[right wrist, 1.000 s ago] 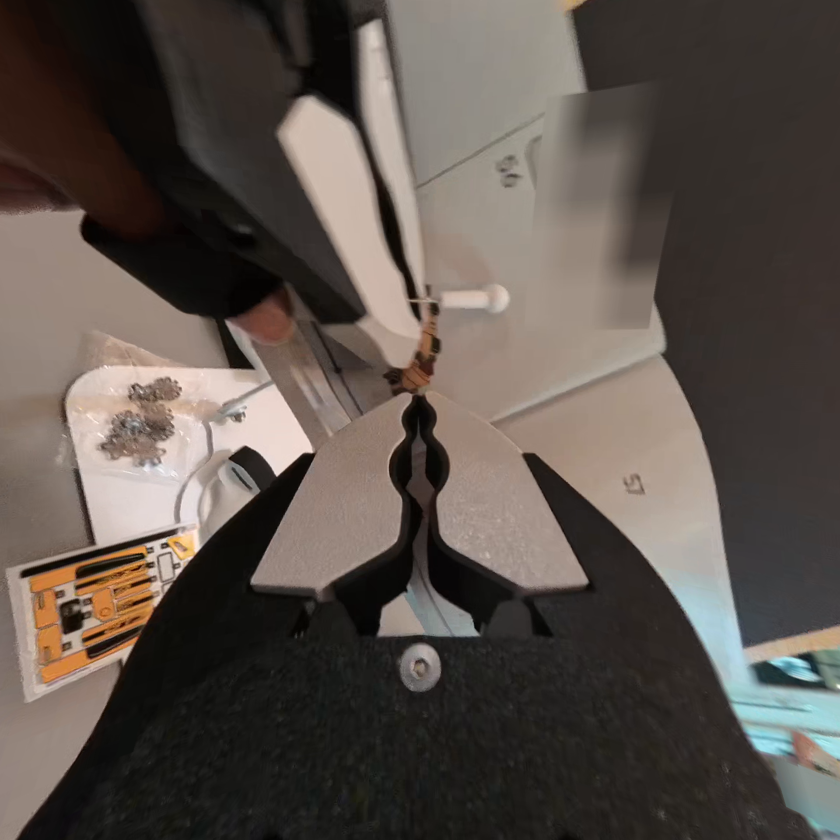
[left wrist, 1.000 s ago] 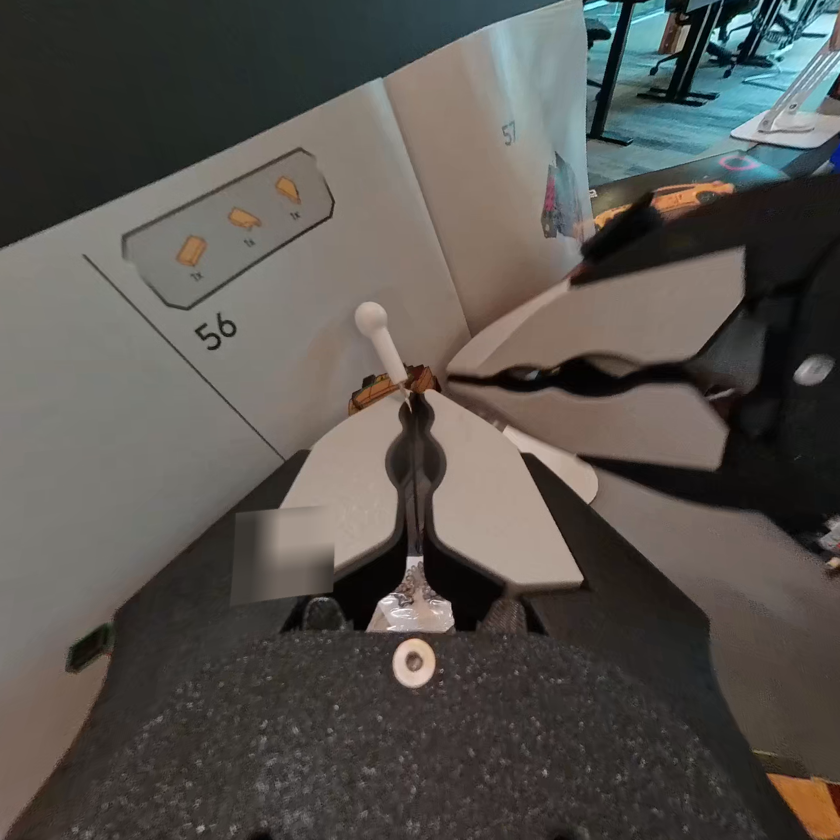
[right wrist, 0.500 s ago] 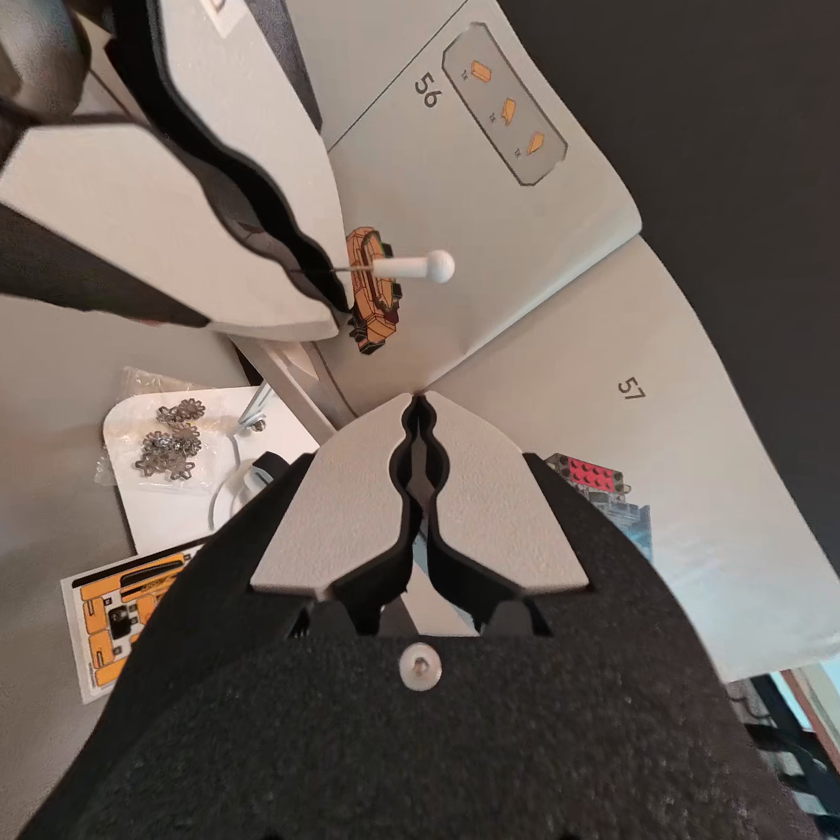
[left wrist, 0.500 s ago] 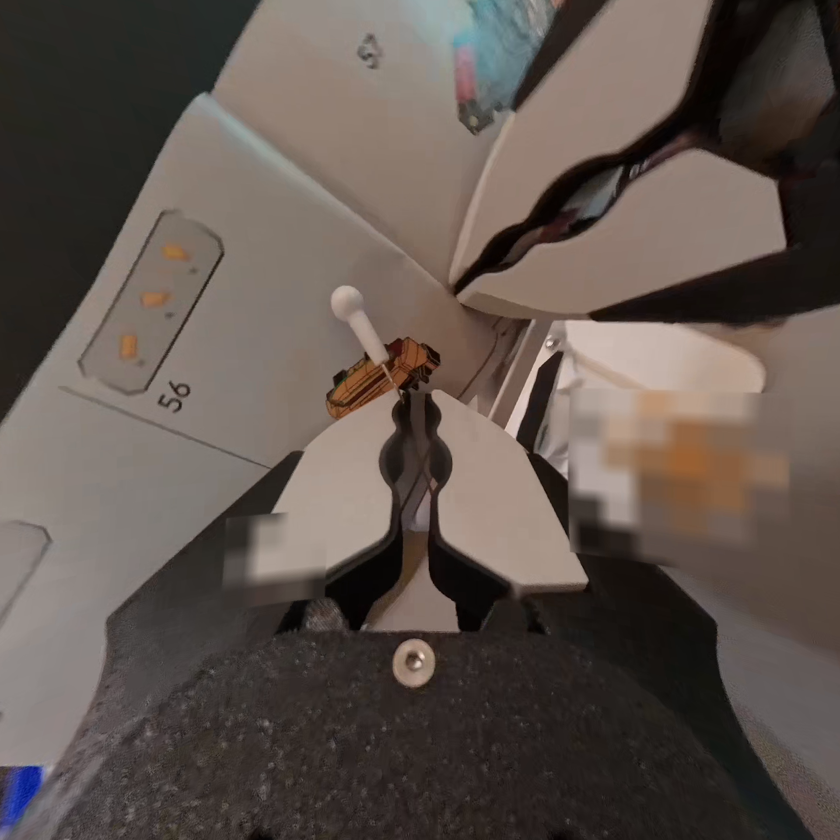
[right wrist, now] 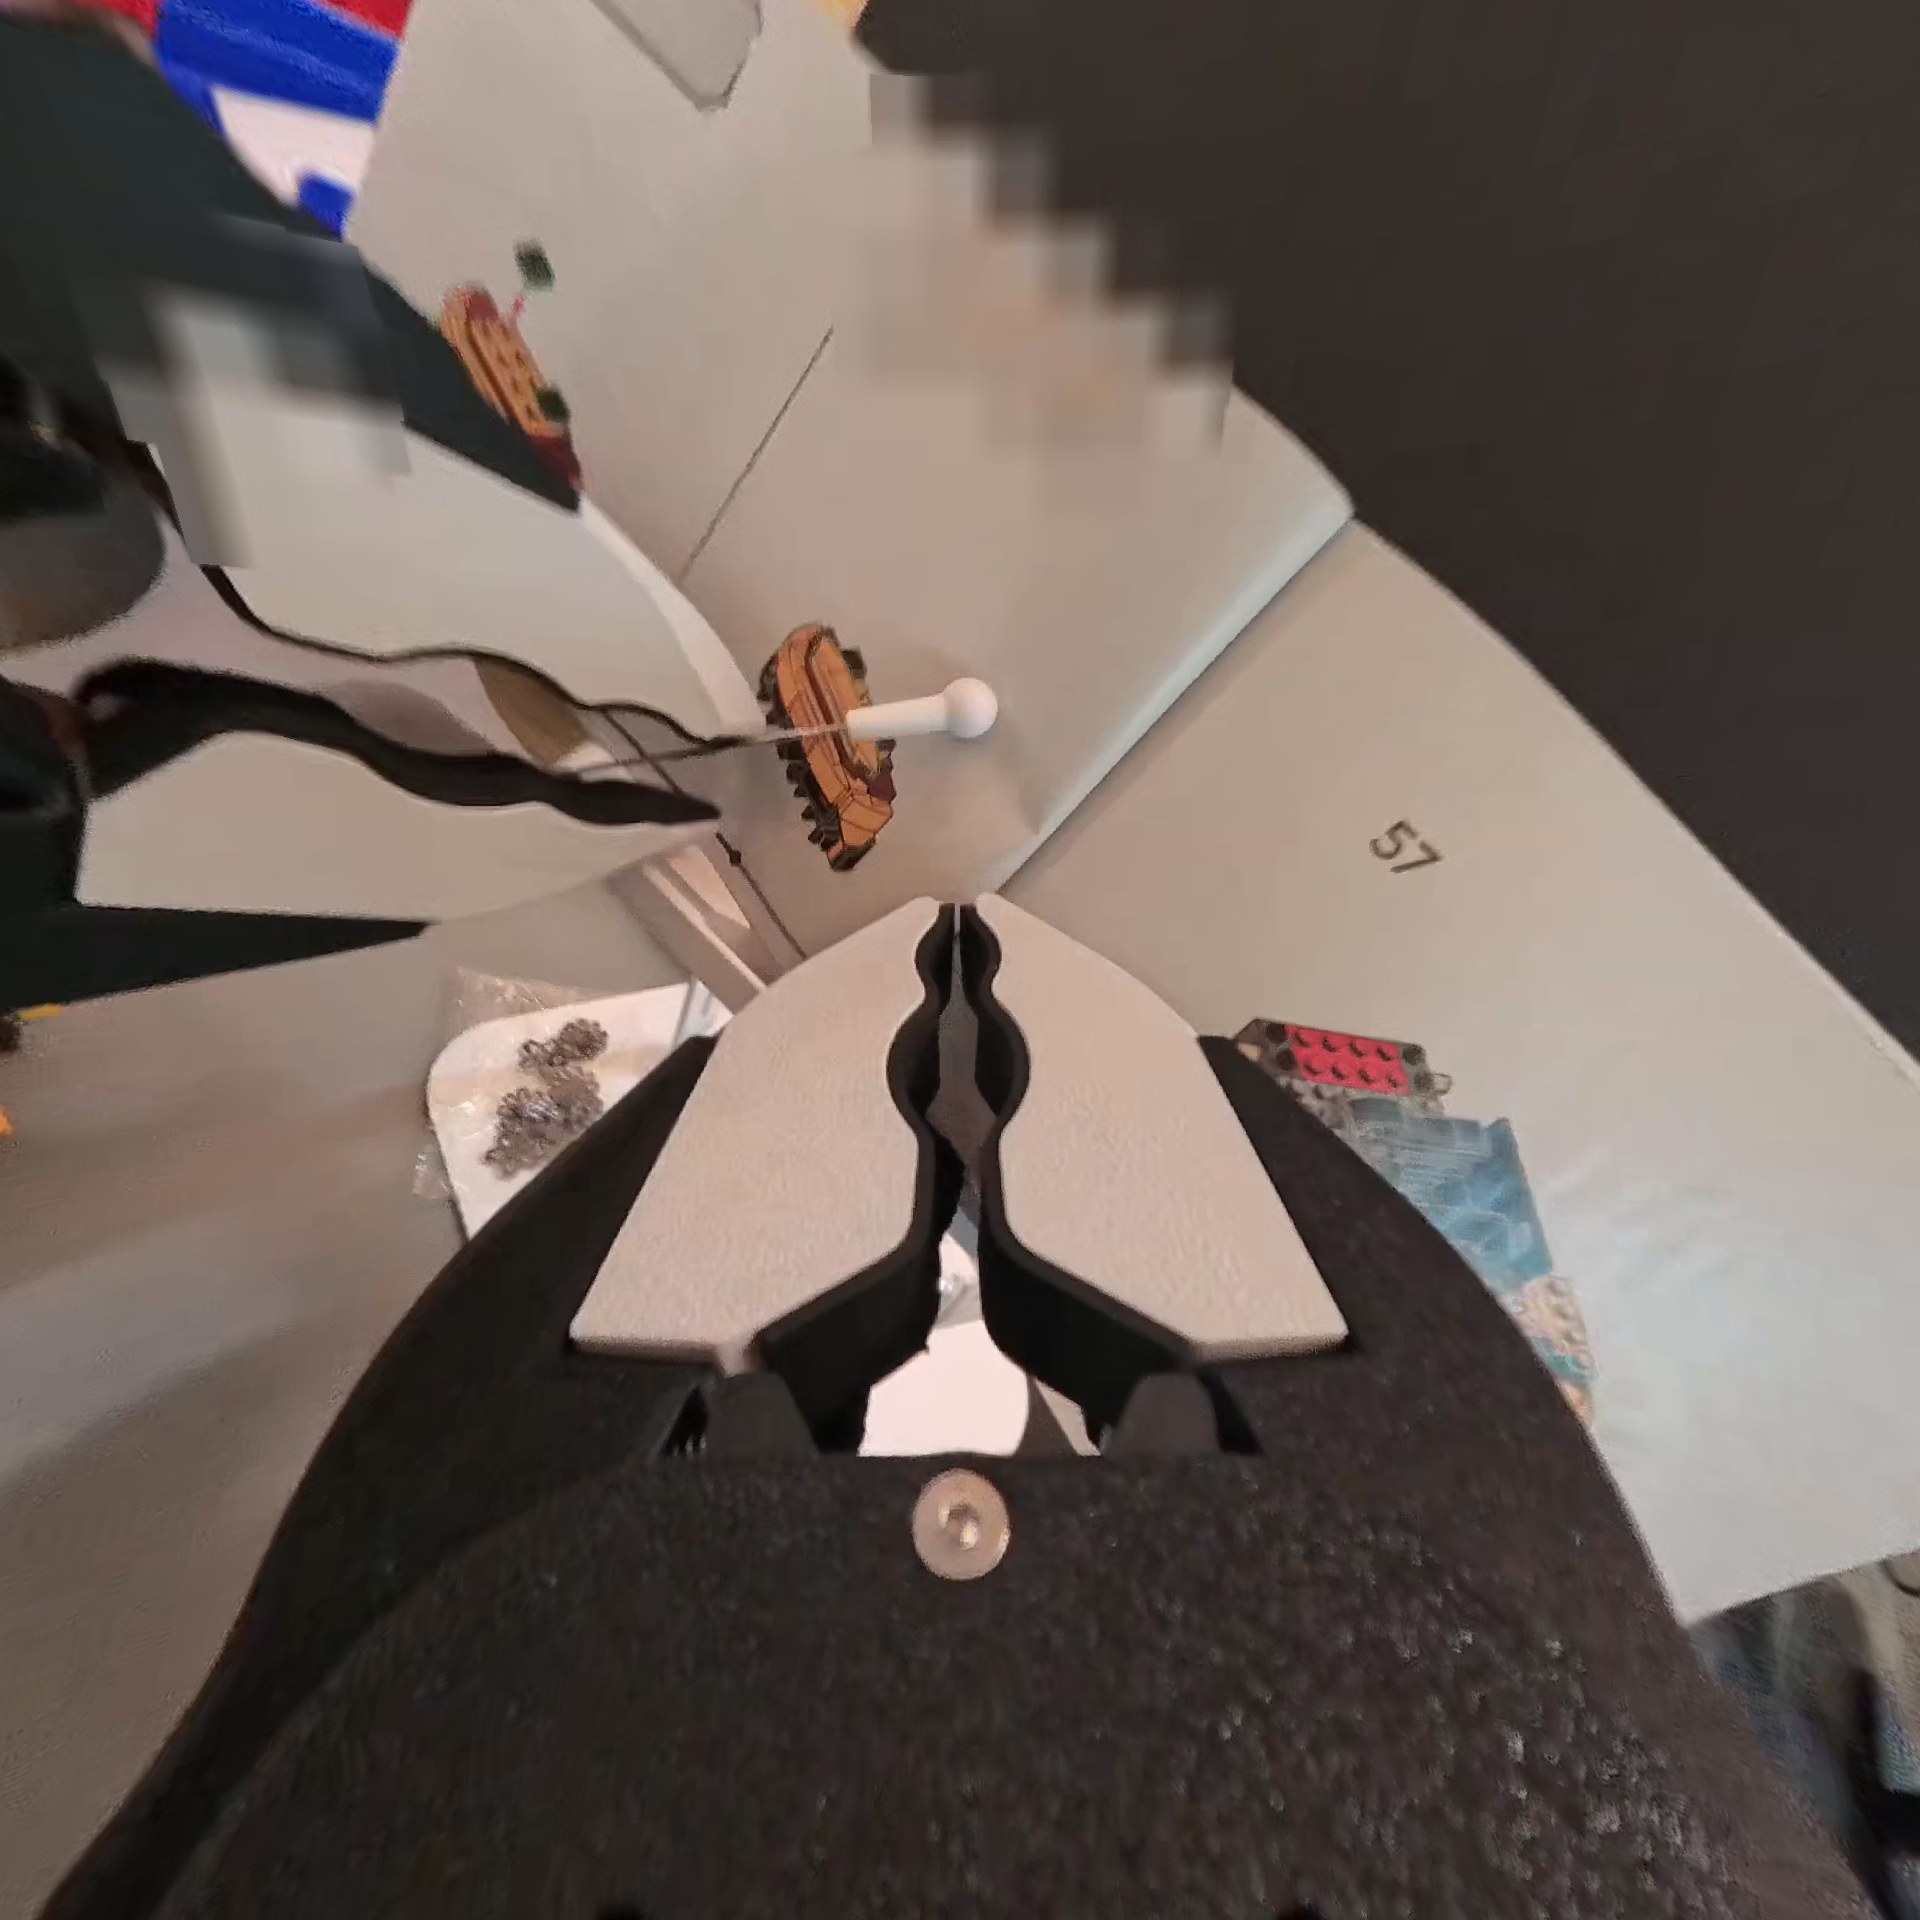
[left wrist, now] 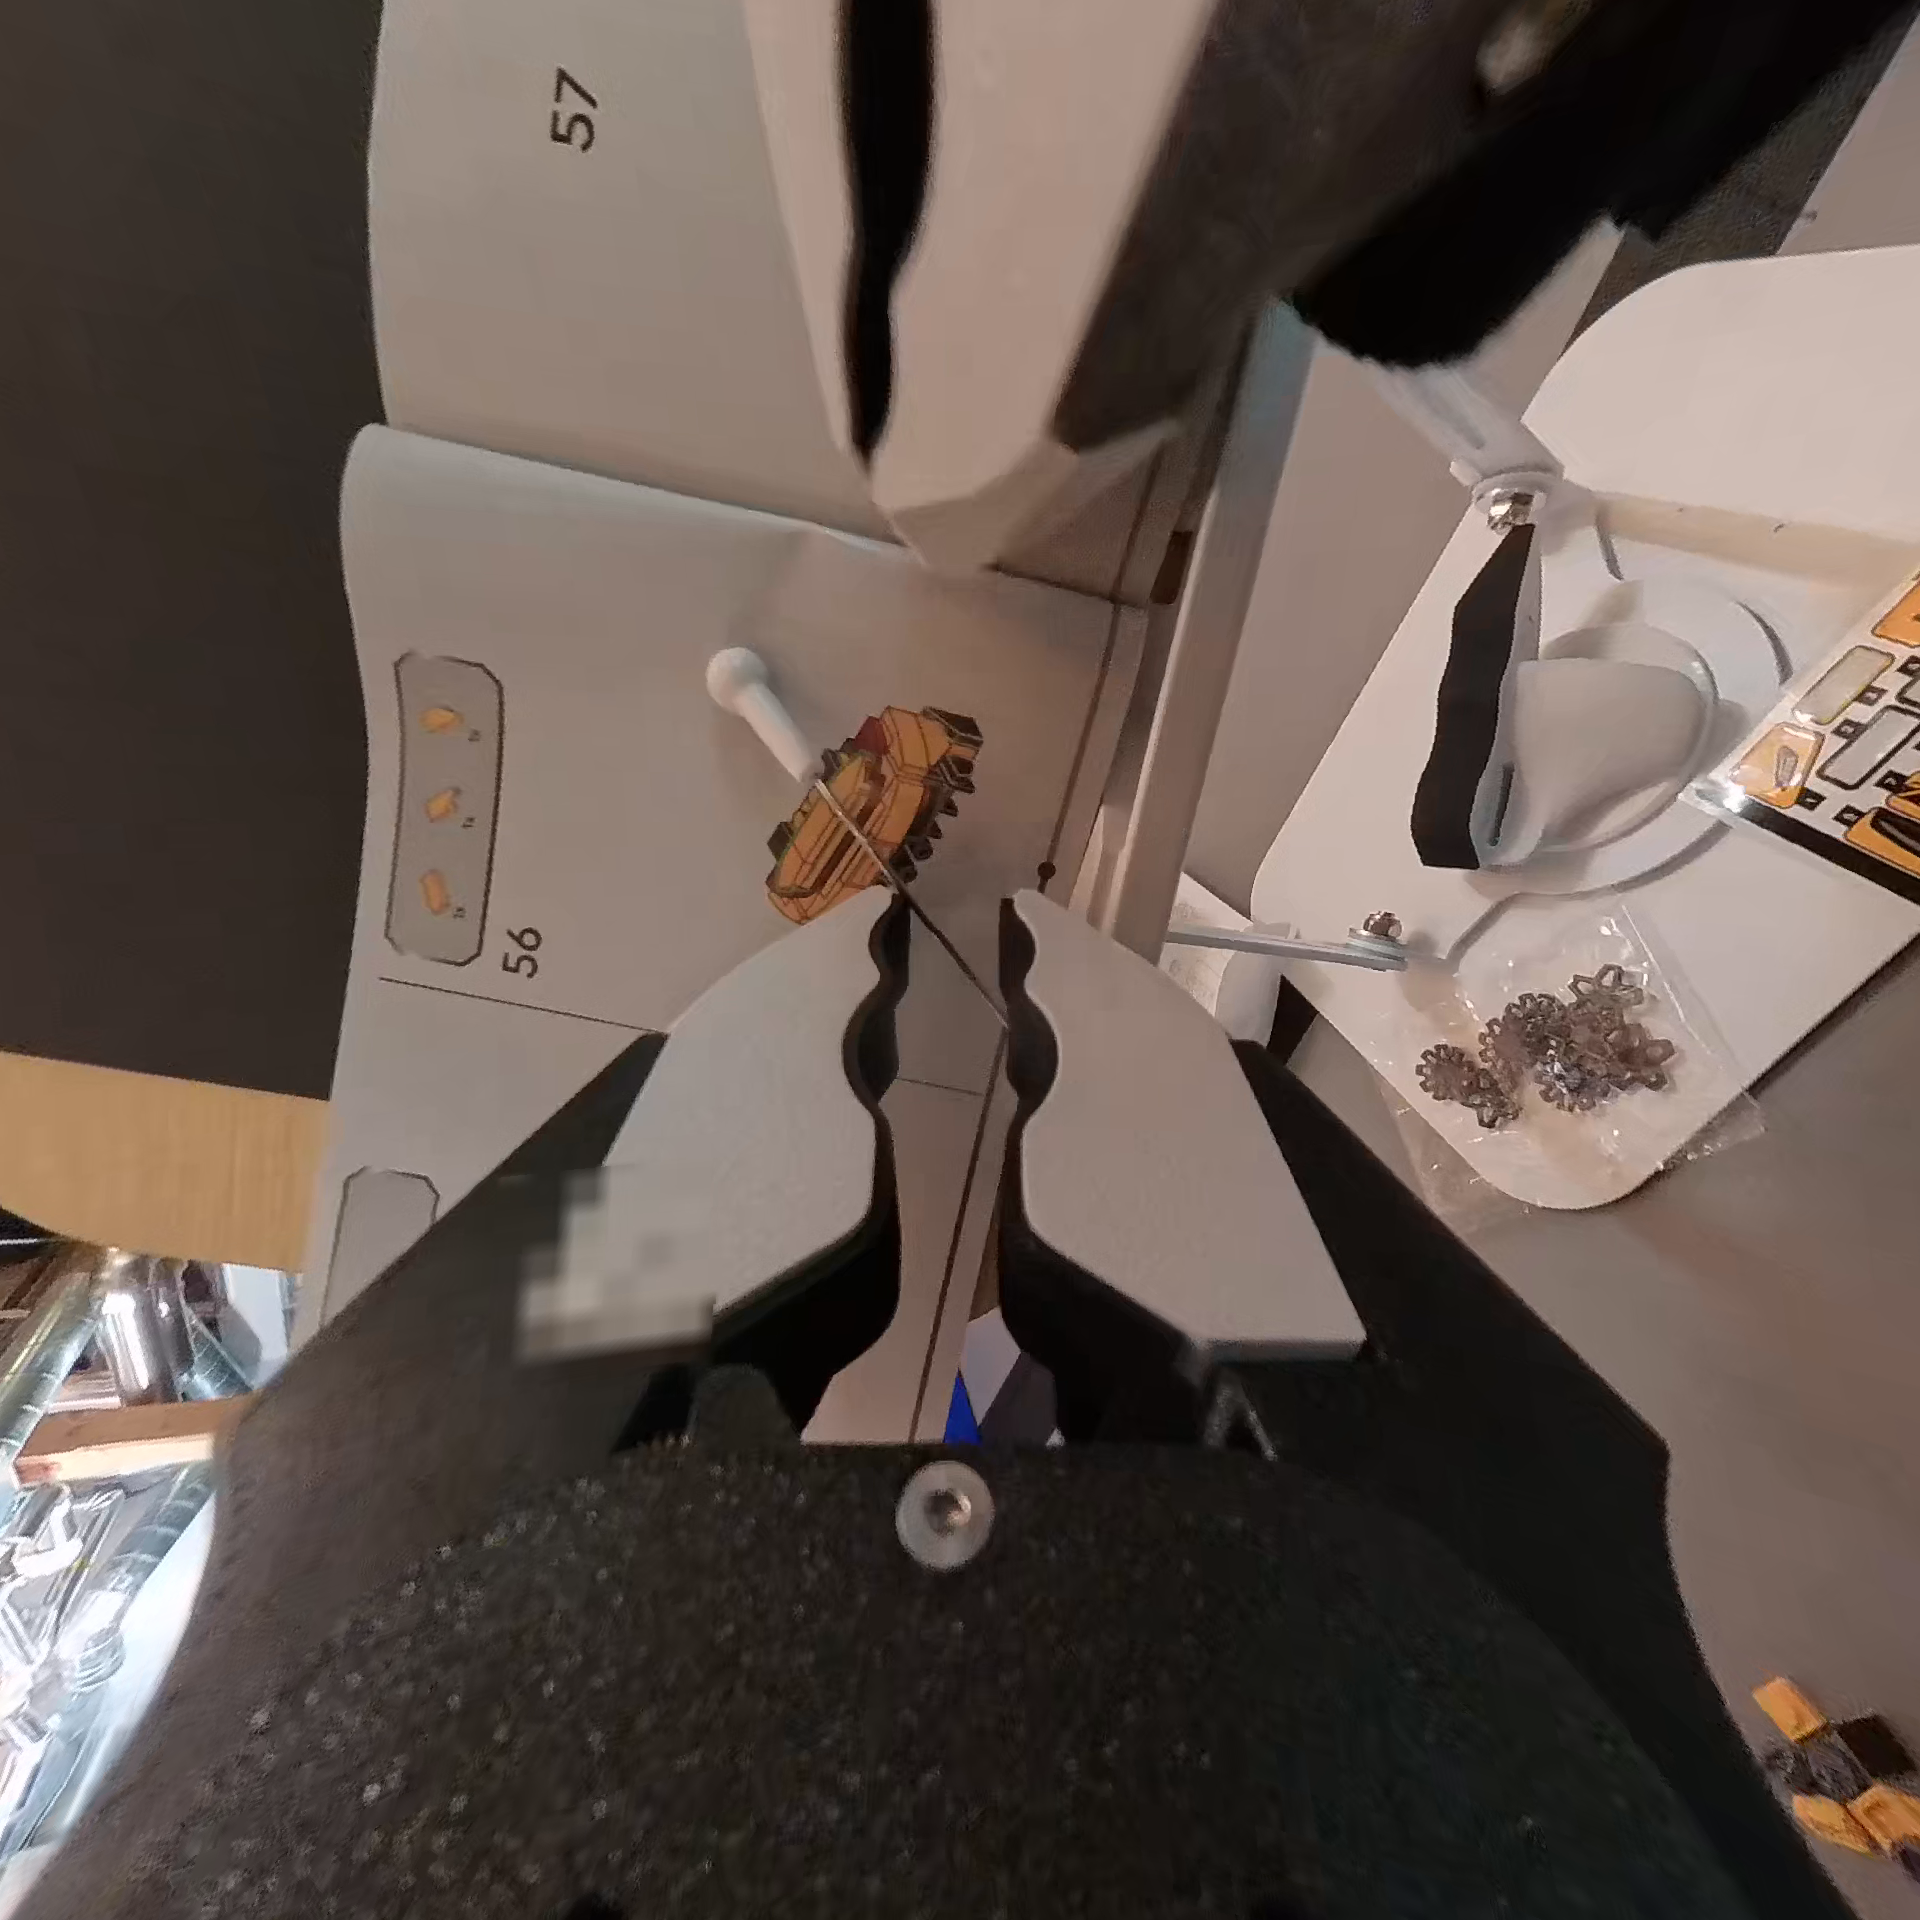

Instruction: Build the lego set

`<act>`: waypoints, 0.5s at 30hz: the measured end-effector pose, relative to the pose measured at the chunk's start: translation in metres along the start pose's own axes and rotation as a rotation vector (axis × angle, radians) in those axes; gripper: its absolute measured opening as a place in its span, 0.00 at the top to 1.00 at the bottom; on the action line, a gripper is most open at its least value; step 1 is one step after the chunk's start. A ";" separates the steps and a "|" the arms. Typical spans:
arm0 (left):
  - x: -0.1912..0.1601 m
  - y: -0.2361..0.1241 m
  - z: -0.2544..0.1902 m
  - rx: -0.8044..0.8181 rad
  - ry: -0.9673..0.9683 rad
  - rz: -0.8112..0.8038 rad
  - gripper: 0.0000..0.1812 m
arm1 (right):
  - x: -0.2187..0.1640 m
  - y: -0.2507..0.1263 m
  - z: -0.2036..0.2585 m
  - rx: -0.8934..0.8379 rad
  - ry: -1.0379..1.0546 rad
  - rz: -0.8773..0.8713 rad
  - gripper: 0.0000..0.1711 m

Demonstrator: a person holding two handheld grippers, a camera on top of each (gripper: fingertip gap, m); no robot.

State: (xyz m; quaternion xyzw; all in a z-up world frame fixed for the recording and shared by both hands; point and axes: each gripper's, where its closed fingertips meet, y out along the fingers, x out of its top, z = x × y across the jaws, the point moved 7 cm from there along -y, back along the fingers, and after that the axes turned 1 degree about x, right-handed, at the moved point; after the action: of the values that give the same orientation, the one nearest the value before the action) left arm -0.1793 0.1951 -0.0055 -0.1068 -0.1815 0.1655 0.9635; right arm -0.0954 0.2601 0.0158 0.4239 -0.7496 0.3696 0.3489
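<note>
The only loose lego bricks (left wrist: 1834, 1766) I can make out are a small cluster of orange and black ones on the grey table (left wrist: 1558, 1351), low at the right edge of my left wrist view, well apart from both tools. I judge them light, hard and slick, so I'd take one across its flat sides, not its studs, and squeeze gently so it doesn't squirt out. Farther off, a clear bag of dark gear-like parts (left wrist: 1548, 1049) lies on a white base plate (left wrist: 1714, 343); the bag will be soft and slippery, best pinched at a loose corner. An orange-and-black sticker sheet (left wrist: 1860, 748) lies beside it. The instruction booklet (left wrist: 623, 582) stands open behind, thin paper that would crease easily, with a printed orange model on its page. My left gripper (left wrist: 951, 909) has its jaws slightly apart, and the fine needle of a white ball-headed pin (left wrist: 750, 709) slants across the gap, touching the pads; I cannot tell whether it is truly pinched or just wedged. The needle looks stiff but bendable. My right gripper (right wrist: 956, 909) has its jaws together on nothing, tips near the booklet's fold.
</note>
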 end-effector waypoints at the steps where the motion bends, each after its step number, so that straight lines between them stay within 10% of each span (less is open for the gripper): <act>1: -0.001 0.000 -0.001 -0.001 -0.002 -0.014 0.90 | 0.003 -0.002 -0.001 0.013 0.026 -0.016 0.99; 15: -0.007 -0.001 -0.004 0.035 0.020 -0.114 0.90 | 0.019 0.025 0.009 0.147 0.389 0.062 0.97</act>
State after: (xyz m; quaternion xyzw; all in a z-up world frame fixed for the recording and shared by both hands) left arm -0.1834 0.1910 -0.0112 -0.0810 -0.1746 0.1126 0.9748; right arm -0.1272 0.2549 0.0206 0.3454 -0.6520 0.5087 0.4437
